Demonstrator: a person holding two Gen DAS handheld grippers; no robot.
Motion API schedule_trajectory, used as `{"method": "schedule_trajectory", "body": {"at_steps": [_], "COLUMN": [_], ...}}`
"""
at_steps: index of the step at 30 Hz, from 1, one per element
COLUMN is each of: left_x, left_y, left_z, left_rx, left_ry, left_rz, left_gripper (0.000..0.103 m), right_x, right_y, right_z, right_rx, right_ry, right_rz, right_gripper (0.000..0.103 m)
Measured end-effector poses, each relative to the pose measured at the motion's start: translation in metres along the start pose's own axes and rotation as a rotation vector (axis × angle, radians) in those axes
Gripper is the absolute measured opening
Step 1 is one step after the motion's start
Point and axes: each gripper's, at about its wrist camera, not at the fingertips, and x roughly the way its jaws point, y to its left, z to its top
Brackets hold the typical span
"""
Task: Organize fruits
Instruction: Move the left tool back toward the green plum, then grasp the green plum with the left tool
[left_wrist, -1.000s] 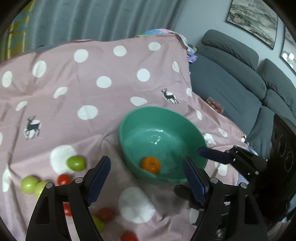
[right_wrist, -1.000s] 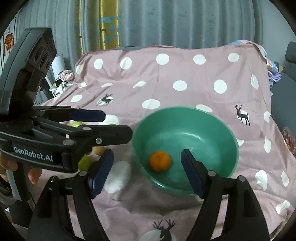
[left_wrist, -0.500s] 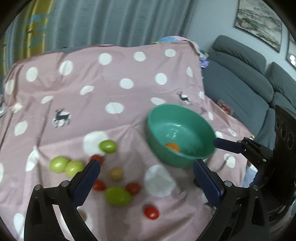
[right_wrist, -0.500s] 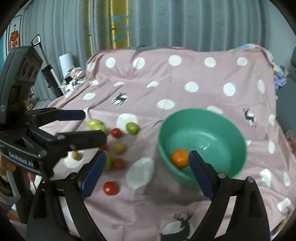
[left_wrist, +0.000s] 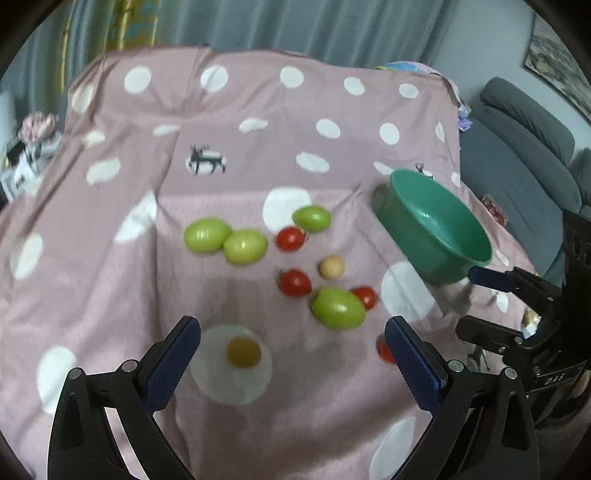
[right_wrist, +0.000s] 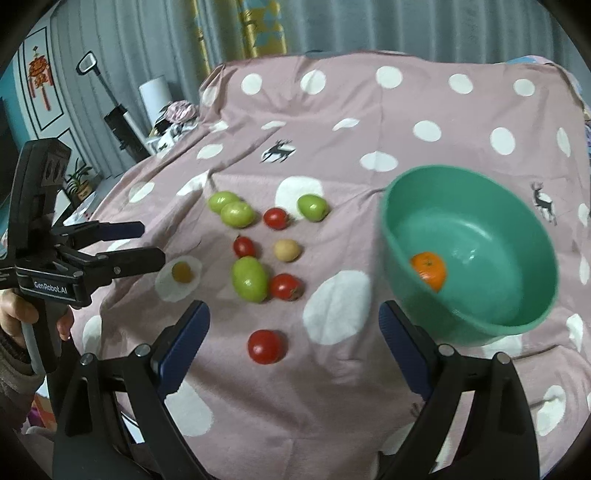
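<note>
Both grippers have swung away from the green bowl (right_wrist: 469, 254) since a second ago, so the loose fruit now fills the middle of each view, and their jaws have spread wider than they were.

A pink spotted cloth (right_wrist: 369, 118) covers the whole work surface. The bowl sits on it toward its right side and holds one orange (right_wrist: 428, 269) against its near left wall.

The left gripper (left_wrist: 291, 362) hangs over the cloth well left of the bowl, its blue pads spread wide with nothing gripped; a small yellow-brown fruit (left_wrist: 243, 352) lies on a white spot under the gap. The right gripper (right_wrist: 293, 343) is just left of the bowl, jaws spread wide and empty, with a red tomato (right_wrist: 266, 346) on the cloth under the gap.

Left of the bowl lies the rest of the fruit: a big green fruit (right_wrist: 249, 278) touching another tomato (right_wrist: 285, 287), a pair of green fruits (right_wrist: 231, 209) touching each other farther off, a single green one (right_wrist: 312, 207), two more tomatoes (right_wrist: 243, 246) and a small pale round fruit (right_wrist: 286, 250) nearest the bowl.

A hand (right_wrist: 14, 317) holds the left gripper's handle.
</note>
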Motion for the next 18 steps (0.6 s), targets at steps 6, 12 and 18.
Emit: {"method": "schedule_trajectory", "body": {"at_steps": [6,12,18], "left_x": [0.013,0.026,0.044], "left_y": [0.005,-0.002,-0.004], "left_z": [-0.010,-0.007,0.000], "left_rx": [-0.079,-0.097,-0.121], "left_ry": [0.044,0.065,0.096], "left_rz": [-0.101,-0.156,-0.198], "left_gripper": [0.100,0.099,0.099], "right_x": [0.021,0.045,0.069], "right_y": [0.012,0.020,0.023], "right_z": [-0.007,-0.008,-0.006], "right_rx": [-0.010,-0.001,0.031], "right_ry": [0.049,0.106,0.157], "right_rz": [0.097,0.176,0.218], "right_gripper": [0.092,0.076,0.066]}}
